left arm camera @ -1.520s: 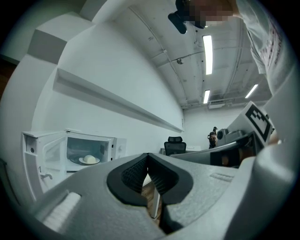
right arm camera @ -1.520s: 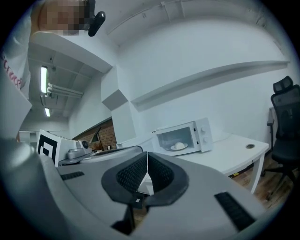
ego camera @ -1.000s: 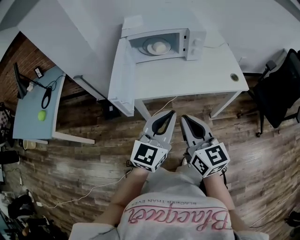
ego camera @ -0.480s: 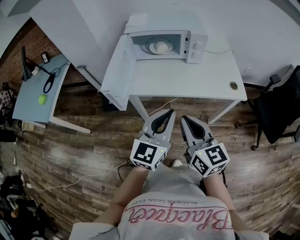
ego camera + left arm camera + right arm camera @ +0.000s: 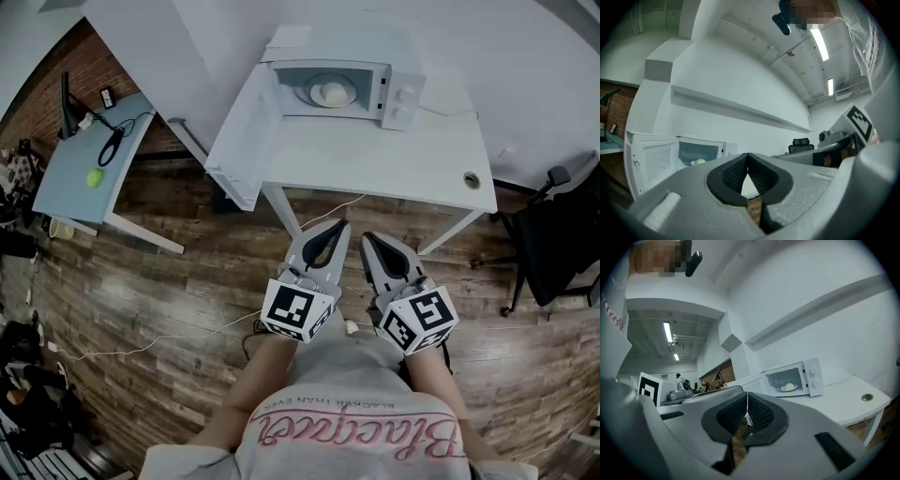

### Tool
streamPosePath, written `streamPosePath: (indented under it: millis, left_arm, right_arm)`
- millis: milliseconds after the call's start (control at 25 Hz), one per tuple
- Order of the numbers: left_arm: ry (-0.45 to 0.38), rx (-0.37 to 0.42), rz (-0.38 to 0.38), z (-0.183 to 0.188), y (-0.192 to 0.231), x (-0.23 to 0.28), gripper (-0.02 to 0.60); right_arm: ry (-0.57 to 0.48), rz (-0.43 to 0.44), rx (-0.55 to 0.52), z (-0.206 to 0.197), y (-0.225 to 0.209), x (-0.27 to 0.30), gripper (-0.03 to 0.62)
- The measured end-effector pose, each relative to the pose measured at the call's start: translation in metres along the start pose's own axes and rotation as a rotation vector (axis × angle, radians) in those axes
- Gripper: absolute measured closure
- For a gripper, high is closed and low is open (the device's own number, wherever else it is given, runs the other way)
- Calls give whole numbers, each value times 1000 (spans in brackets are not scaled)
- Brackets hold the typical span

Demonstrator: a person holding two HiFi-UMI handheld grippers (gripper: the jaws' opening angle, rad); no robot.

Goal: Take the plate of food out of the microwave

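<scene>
A white microwave (image 5: 361,82) stands at the back of a white table (image 5: 394,159), its door (image 5: 244,136) swung wide open to the left. Inside is a plate with pale round food (image 5: 330,92), also seen in the left gripper view as the food (image 5: 697,162) and in the right gripper view as the plate (image 5: 789,387). My left gripper (image 5: 341,225) and right gripper (image 5: 366,236) are side by side in front of my body, over the wooden floor and short of the table. Both are shut with nothing between their pads.
A grey-blue side table (image 5: 84,173) at the left carries a green ball (image 5: 94,176) and a black cable. A black office chair (image 5: 553,234) stands at the right. The white table has a round grommet (image 5: 471,180). Cables trail across the floor (image 5: 169,328).
The head view has shifted: the table and microwave sit slightly further right and the side table shows more fully. Both grippers stay shut in the same place before my body.
</scene>
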State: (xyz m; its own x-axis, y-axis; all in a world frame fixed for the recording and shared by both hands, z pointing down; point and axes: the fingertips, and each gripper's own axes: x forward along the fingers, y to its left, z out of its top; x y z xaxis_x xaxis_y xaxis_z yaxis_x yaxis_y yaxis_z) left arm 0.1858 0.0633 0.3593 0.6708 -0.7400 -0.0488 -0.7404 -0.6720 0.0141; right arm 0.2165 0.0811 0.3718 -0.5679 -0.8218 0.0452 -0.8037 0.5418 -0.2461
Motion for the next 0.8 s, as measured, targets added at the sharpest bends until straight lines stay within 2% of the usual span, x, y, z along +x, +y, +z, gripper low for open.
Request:
streamPosePath:
  millis: [440, 800]
  left_arm:
    - [-2, 3, 5, -1, -10, -4, 575]
    - [-18, 9, -2, 0, -4, 1, 575]
  right_arm:
    - [6, 16, -9, -6, 1, -10, 581]
    - [-37, 36, 24, 0, -3, -2, 580]
